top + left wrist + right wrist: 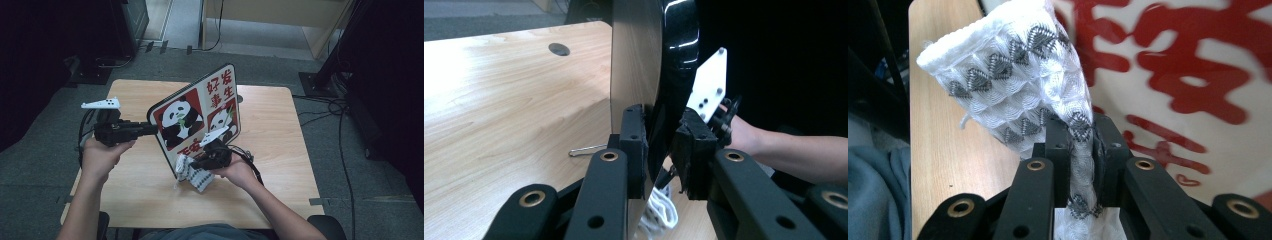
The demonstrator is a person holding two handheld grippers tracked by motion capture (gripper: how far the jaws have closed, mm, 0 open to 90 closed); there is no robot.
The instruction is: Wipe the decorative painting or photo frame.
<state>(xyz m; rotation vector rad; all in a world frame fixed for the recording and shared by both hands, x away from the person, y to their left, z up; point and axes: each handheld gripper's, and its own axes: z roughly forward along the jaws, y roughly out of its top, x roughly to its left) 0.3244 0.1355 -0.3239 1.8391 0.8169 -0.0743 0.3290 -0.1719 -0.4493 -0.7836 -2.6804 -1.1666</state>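
The panda board [200,117] stands tilted on its lower edge at the middle of the wooden table [280,150], its printed face (two pandas and red characters) turned toward the person. At its nine o'clock edge the left gripper [150,128] pinches it, jaws closed on the thin panel [634,75] from both sides. At the board's six o'clock corner hangs the white cloth [192,172] with a grey diamond pattern, pressed against the board's face. The right gripper [197,164] has it, jaws clamped tight on a bunched fold of the cloth [1013,85]. A small round hole [559,49] sits in the tabletop behind the board.
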